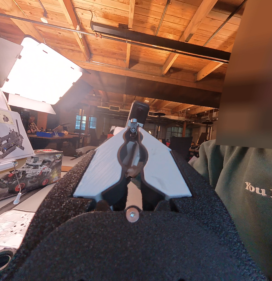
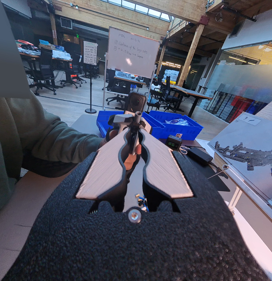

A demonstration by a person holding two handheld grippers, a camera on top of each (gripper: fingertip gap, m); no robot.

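Both grippers, left gripper and right gripper, are pinching one small grey toy part between them in mid-air, calling for steady, aligned pressure.

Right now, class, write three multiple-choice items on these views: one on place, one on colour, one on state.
1. The cardboard box picturing a toy truck lies:
A. left of the left gripper
B. right of it
C. above it
2. The open plastic bins are:
A. red
B. blue
C. yellow
3. The grippers are:
A. wide open
B. out of view
C. shut on parts

A: the box sits at the left wrist view's left edge.
B: both bins are blue.
C: the left gripper pinches a small grey part, the right gripper a small black part.
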